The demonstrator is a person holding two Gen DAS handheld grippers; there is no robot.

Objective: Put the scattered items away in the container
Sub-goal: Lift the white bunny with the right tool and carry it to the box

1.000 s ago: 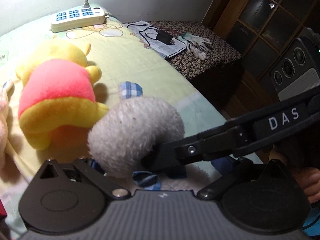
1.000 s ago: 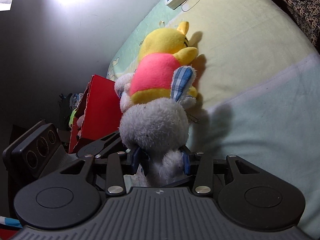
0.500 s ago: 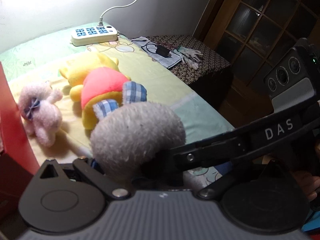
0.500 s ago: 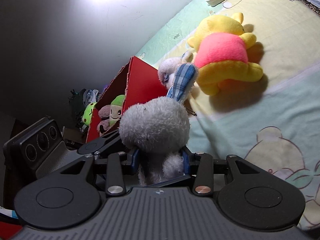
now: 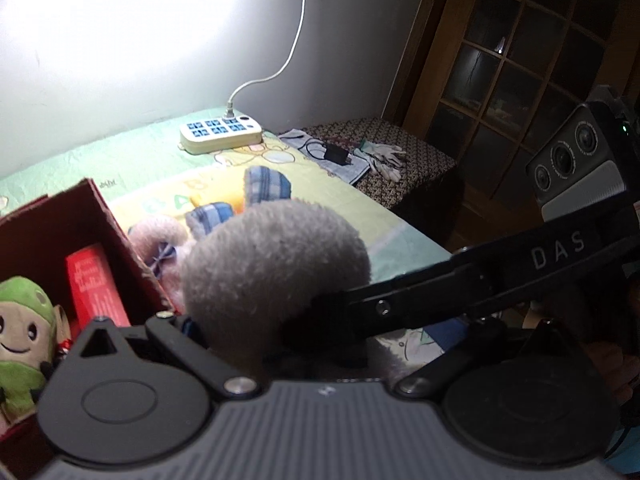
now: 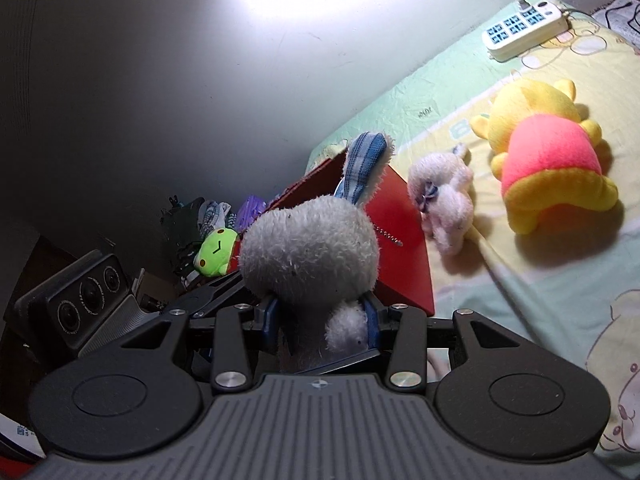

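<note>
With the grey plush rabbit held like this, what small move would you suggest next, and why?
Probably carry the grey plush rabbit with blue checked ears a little further left until it hangs over the open red cardboard box, before letting go. The right tongs are shut on its body, and in the right wrist view it sits beside the box wall, not above the opening.

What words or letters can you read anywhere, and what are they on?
"DAS": white letters on the black arm of the right gripper.
Red packet in the red box: print too blurred to read.
Bedsheet: small dark mark, too small to read.
Power strip: no readable text.
</note>
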